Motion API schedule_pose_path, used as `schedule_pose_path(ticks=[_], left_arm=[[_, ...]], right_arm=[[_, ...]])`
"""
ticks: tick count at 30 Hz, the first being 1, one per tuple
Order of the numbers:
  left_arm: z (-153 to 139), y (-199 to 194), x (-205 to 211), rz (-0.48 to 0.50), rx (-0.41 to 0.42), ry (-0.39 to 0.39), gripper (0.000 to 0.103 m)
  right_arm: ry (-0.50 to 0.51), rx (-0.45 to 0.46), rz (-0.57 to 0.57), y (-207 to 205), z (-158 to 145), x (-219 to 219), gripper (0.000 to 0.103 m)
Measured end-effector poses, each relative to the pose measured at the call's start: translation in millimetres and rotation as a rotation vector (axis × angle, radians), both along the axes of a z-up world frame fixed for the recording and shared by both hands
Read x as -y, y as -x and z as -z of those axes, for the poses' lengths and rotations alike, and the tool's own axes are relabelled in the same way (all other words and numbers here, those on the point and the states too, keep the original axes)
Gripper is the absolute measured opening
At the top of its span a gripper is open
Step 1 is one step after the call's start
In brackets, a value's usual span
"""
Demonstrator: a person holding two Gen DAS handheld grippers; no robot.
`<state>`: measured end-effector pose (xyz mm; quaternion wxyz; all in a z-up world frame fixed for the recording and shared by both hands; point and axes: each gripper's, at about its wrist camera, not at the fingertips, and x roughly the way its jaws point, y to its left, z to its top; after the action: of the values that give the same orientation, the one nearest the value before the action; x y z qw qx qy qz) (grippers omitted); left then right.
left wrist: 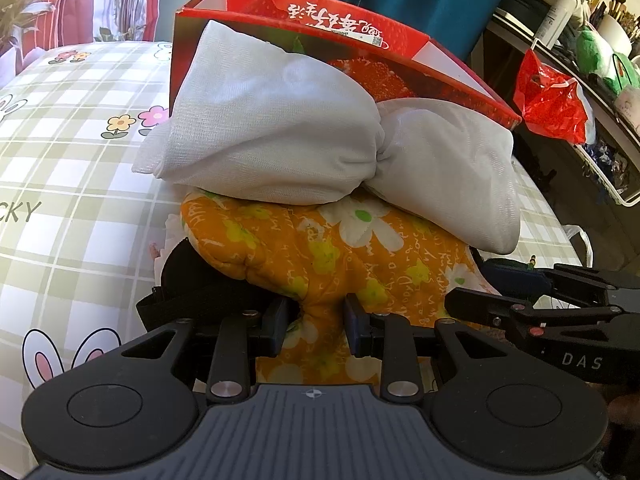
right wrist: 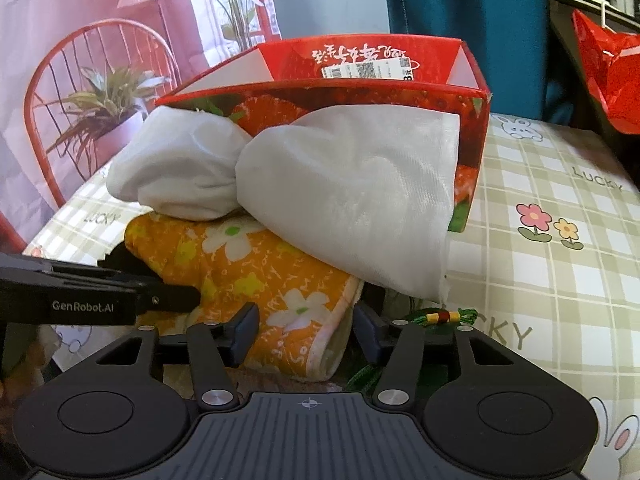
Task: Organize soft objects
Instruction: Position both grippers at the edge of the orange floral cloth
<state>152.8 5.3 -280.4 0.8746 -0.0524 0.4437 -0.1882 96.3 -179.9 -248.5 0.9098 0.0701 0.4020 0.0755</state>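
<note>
An orange floral oven mitt (left wrist: pixel 340 256) lies on the checked tablecloth, with a white knotted cloth bundle (left wrist: pixel 312 140) resting on top of it. Both lean against an open red strawberry box (left wrist: pixel 400 52). My left gripper (left wrist: pixel 316 324) is shut on the near part of the mitt. In the right wrist view the mitt (right wrist: pixel 248 268) sits between the fingers of my right gripper (right wrist: pixel 306 334), which grips its cuff end. The bundle (right wrist: pixel 320 188) and the box (right wrist: pixel 472 128) stand behind. Each gripper shows at the edge of the other's view.
A checked tablecloth (left wrist: pixel 60 168) with bunnies and flowers covers the table. A red plastic bag (left wrist: pixel 552 100) hangs at the right by a cluttered shelf. A green braided cord (right wrist: pixel 436 316) lies under the mitt's right side. A black item (left wrist: pixel 180 268) lies left of the mitt.
</note>
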Motion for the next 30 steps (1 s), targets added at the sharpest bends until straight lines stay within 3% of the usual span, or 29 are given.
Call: schedule_pose_path(ticks=[7,12,15,21,23,26,30], left_arm=[[0,0,-2,0.002,0.000,0.007,0.031],[0,0,-2,0.003,0.001,0.007,0.031],[0,1,-3,0.003,-0.001,0.011,0.031],[0,1,-3,0.004,-0.001,0.009,0.031],[0,1,-2,0.006,-0.001,0.006,0.031],[0,1,-3,0.008,-0.002,0.007,0.031],[0,2,-2,0.009,-0.003,0.002,0.032]], right_arm=[[0.006,-0.017,-0.002,-2,1,-1,0.055],[-0.046,-0.025,-0.019,-8,2,1,0.064],[-0.077,-0.039,-0.014,-10,3,2,0.065],[-0.038,-0.060,-0.015,-8,3,-1,0.065],[-0.080,-0.060,-0.015,-8,4,0,0.068],[-0.146,-0.063,-0.001,-8,3,3,0.067],[-0.154,0.008,-0.007,-6,-12,5,0.053]])
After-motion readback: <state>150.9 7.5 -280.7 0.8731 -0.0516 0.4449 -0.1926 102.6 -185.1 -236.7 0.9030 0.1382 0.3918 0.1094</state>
